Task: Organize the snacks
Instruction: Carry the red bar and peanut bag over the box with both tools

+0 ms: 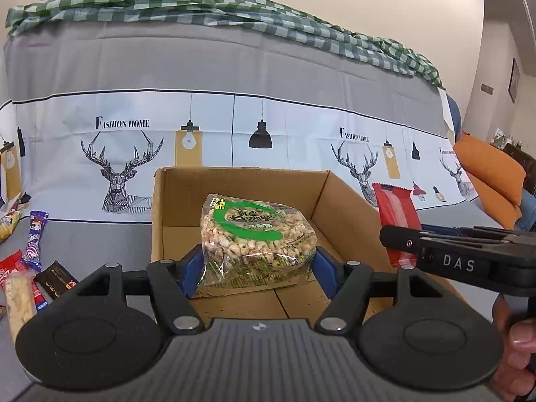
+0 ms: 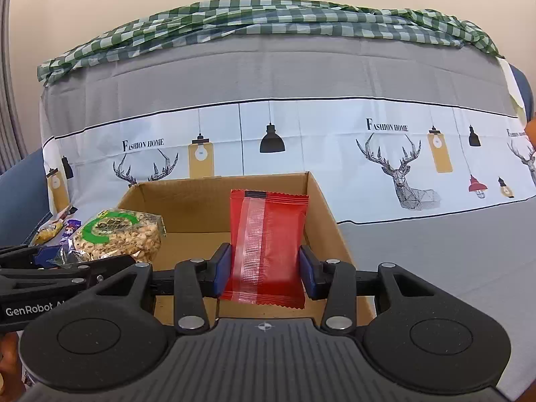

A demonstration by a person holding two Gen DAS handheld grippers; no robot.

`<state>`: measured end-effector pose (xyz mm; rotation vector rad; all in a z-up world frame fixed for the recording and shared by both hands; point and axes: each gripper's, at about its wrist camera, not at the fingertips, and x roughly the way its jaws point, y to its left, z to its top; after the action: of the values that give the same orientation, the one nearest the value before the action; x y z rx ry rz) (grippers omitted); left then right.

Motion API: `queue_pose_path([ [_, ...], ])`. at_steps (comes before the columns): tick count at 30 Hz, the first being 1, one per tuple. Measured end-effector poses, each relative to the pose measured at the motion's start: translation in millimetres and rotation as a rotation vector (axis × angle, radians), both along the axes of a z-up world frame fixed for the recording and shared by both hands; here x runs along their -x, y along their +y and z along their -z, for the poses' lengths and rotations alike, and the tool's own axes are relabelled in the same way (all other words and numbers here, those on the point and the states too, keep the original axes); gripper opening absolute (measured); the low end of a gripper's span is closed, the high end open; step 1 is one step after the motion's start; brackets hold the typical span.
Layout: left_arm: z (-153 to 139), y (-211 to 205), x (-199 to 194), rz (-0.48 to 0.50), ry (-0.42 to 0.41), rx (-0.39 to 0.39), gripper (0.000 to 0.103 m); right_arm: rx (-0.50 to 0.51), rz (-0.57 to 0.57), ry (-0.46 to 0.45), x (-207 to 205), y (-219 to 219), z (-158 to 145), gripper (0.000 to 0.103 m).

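Left gripper (image 1: 258, 269): blue pads clamped on both sides of a clear bag of puffed grain snack (image 1: 256, 238) with a green ring label. Bag is held upright over the open cardboard box (image 1: 181, 207), above the box's near-left portion; the box floor shows bare around it.

Right gripper (image 2: 264, 269): pads pressed against the two long edges of a red snack packet (image 2: 268, 248). Packet stands upright, above the box's near-right portion, close to the right wall. From the left wrist view the same packet shows beside the box's right wall, behind the black arm of the right gripper.

Loose snacks (image 1: 31, 261) lie on the grey cloth left of the box: a purple wrapper, a dark bar, red and pale packets. Behind the box hangs a deer-print cover (image 1: 234, 127), with a green checked cloth (image 1: 201, 3) along its top.
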<state>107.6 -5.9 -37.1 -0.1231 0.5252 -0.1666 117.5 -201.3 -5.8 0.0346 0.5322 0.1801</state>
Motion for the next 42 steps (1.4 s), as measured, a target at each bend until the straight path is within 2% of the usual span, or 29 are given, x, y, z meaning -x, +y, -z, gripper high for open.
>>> queue_pose_path([
  [42, -0.7, -3.6, 4.6, 0.021, -0.026, 0.021, 0.072, 0.017, -0.003, 0.002, -0.2, 3.4, 0.6, 0.044],
])
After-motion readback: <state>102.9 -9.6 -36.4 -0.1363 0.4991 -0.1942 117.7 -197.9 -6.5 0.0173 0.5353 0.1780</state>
